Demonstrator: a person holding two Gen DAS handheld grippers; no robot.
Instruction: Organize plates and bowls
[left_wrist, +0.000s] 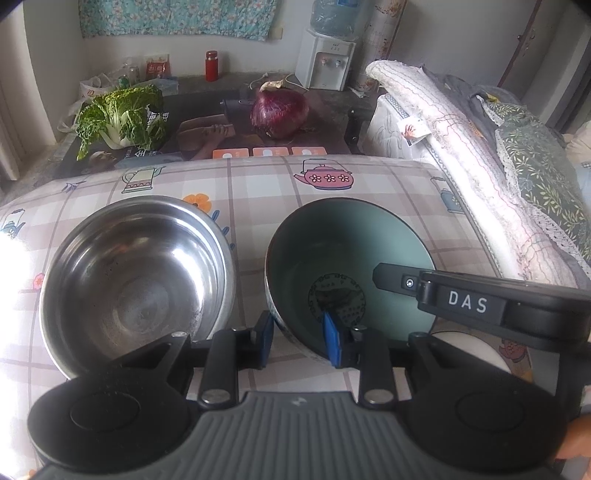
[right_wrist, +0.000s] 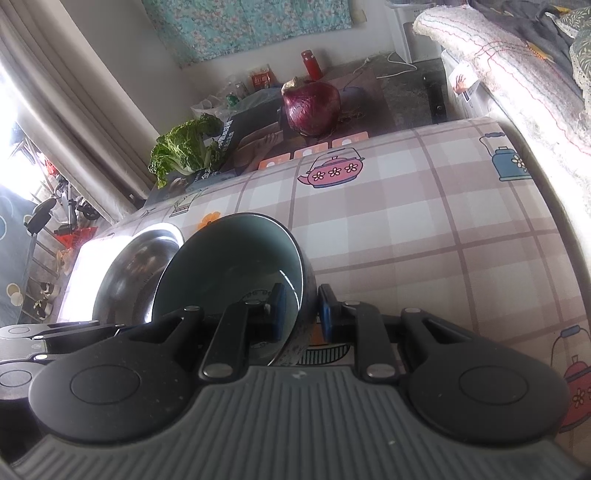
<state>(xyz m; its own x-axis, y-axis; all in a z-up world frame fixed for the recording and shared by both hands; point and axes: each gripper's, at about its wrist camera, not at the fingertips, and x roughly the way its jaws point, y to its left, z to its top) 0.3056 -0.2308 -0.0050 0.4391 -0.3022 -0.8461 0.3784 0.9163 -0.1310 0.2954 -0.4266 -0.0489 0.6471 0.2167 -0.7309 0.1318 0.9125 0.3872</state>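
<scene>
A green-glazed bowl with a dark rim stands on the checked tablecloth, beside a steel bowl on its left. My left gripper straddles the green bowl's near rim, one blue pad inside and one outside, with a small gap around the rim. My right gripper straddles the same bowl on its right rim, pads close to the wall. The right gripper's finger reaches over the bowl in the left wrist view. The steel bowl sits behind it in the right wrist view.
A white plate edge shows under the right gripper. Beyond the tablecloth lie a purple cabbage, a leafy green cabbage and a red flask. Folded bedding borders the right side.
</scene>
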